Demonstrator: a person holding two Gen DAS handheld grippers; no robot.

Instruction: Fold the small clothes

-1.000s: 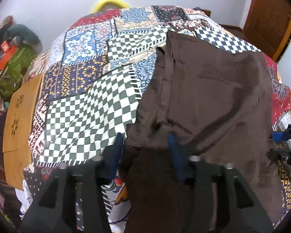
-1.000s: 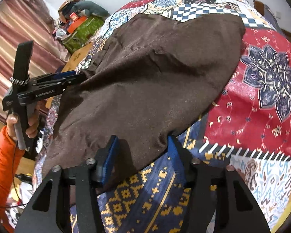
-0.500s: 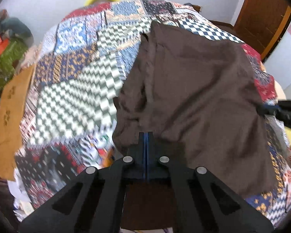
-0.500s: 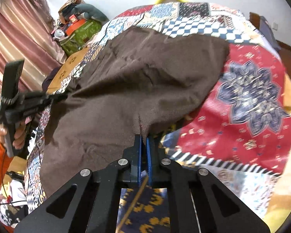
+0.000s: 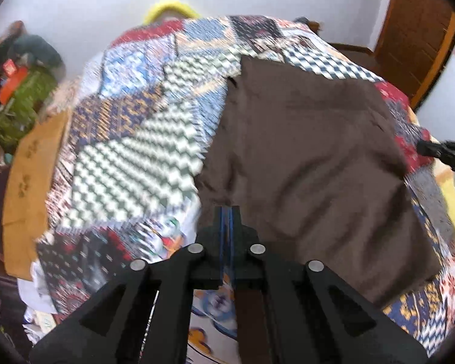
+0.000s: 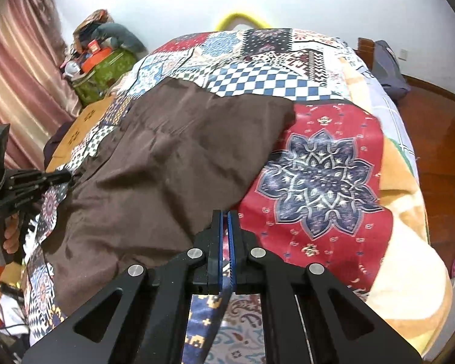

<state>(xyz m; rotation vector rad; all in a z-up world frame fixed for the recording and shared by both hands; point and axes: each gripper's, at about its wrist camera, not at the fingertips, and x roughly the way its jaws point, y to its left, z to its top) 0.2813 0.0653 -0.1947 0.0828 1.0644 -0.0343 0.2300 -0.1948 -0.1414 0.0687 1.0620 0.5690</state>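
Observation:
A dark brown garment [image 5: 312, 157] lies spread on the patchwork bedspread [image 5: 130, 163]; it also shows in the right wrist view [image 6: 179, 163]. My left gripper [image 5: 226, 212] is shut on the garment's near left edge and lifts it. My right gripper [image 6: 224, 215] is shut on the garment's near right edge. The left gripper also shows at the left of the right wrist view [image 6: 60, 177], pinching the cloth. The tip of the right gripper shows at the right edge of the left wrist view [image 5: 424, 148].
The patchwork bedspread [image 6: 318, 176] covers the whole bed. A green bag with clutter [image 6: 103, 69] and pink curtains [image 6: 18, 91] stand at the left. A wooden door [image 5: 415, 30] is at the back right. A yellow ring [image 6: 239, 18] sits behind the bed.
Both grippers went from open around the garment's near edge to shut on it. They have lifted the pinched edges and pulled back a little; the left view is blurred by motion.

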